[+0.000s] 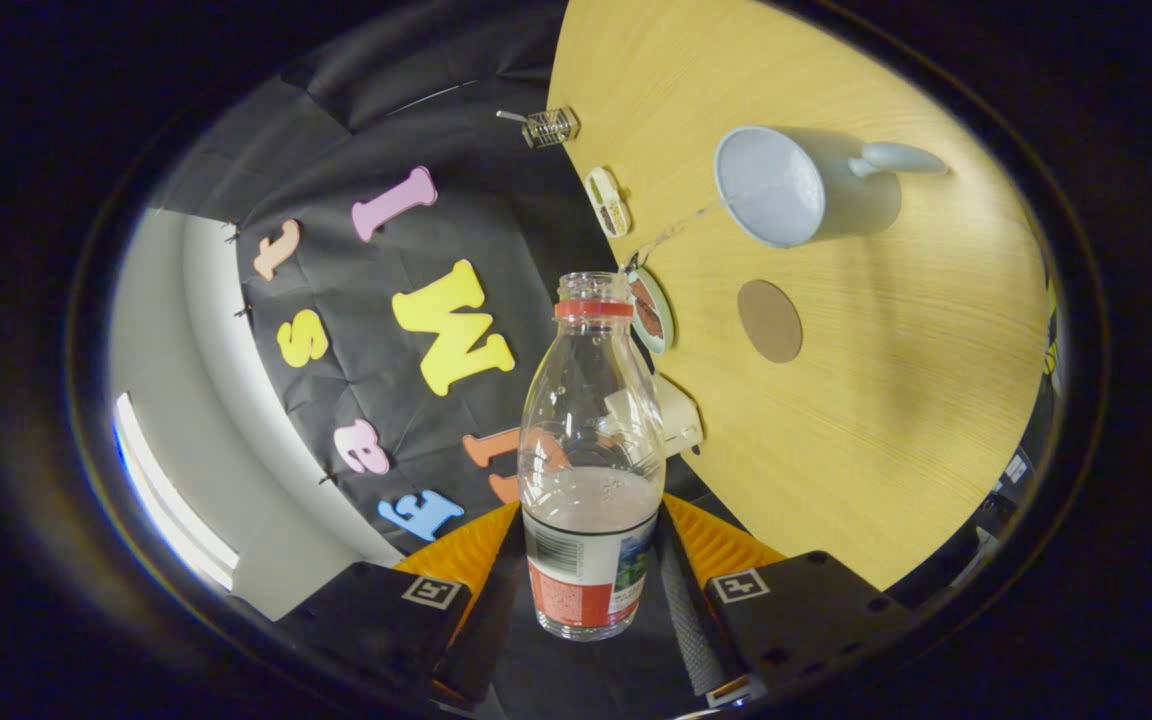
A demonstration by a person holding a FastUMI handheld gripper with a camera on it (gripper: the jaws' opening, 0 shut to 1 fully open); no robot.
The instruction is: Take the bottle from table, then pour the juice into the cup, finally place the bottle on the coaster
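My gripper (588, 580) is shut on a clear plastic bottle (591, 440), both fingers pressing on its labelled lower part. The bottle has a red neck ring, no cap, and a little pale juice low inside. The whole view is rolled, so the wooden table (896, 400) stands tilted beyond the fingers. A light blue cup (771, 185) with a handle stands on the table well beyond the bottle's mouth. A round brown coaster (769, 320) lies flat on the table between the cup and the bottle.
A round tag (651, 310) and a small oval item (607, 201) lie near the table's edge, close to the bottle's neck. A small clear box (548, 126) sits at the far edge. A pale block (676, 415) shows behind the bottle.
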